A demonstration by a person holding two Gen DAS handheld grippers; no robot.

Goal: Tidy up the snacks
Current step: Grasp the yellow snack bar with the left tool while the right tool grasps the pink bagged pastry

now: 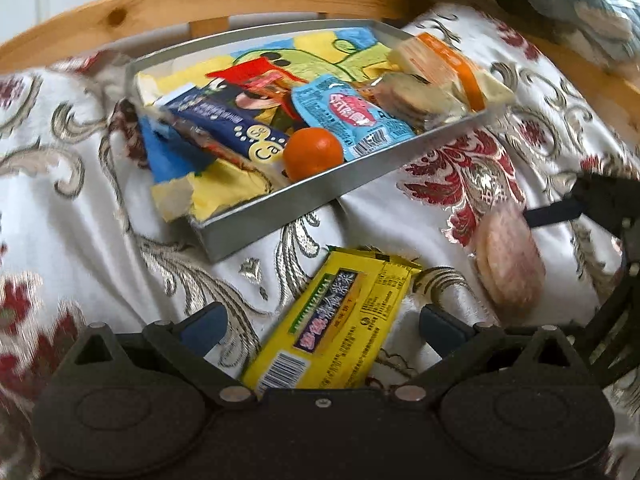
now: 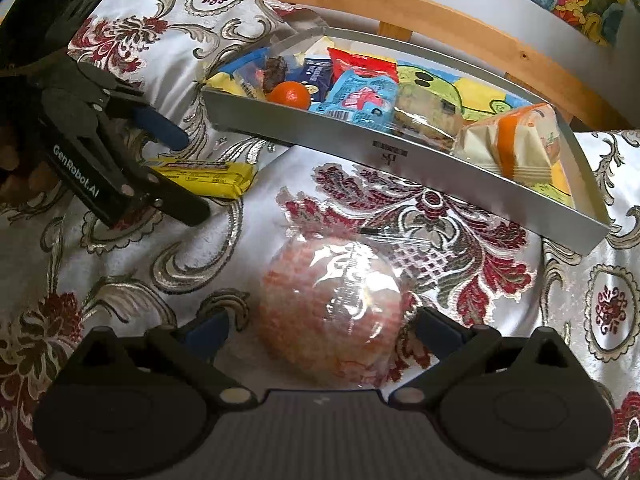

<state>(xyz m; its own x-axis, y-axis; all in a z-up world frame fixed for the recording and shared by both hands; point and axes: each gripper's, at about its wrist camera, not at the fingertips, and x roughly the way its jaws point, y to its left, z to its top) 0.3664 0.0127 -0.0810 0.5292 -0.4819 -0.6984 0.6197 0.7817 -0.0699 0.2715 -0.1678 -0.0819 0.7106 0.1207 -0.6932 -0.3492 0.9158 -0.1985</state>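
Left tongs [image 1: 320, 326]: spread, straddling yellow snack packet [image 1: 332, 328] on bedspread [image 1: 72, 208]; long axis runs away toward tray [image 1: 280, 216]. Right tongs [image 2: 320, 326]: spread, straddling wrapped round cake [image 2: 330, 312]; tray ahead-right.

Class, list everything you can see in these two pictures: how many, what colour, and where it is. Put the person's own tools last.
Tray: one, silver, on the bedspread.
Orange: one, orange, in the tray near its front wall.
Light blue packet: one, in the tray beside the orange.
Dark blue packet: one, in the tray.
Red packet: one, in the tray.
Yellow packet: one, on the bedspread outside the tray.
Round wrapped cake: one, pinkish, on the bedspread.
Bedspread: one, white with red flowers.
Left gripper: open around the yellow packet.
Right gripper: open around the cake.
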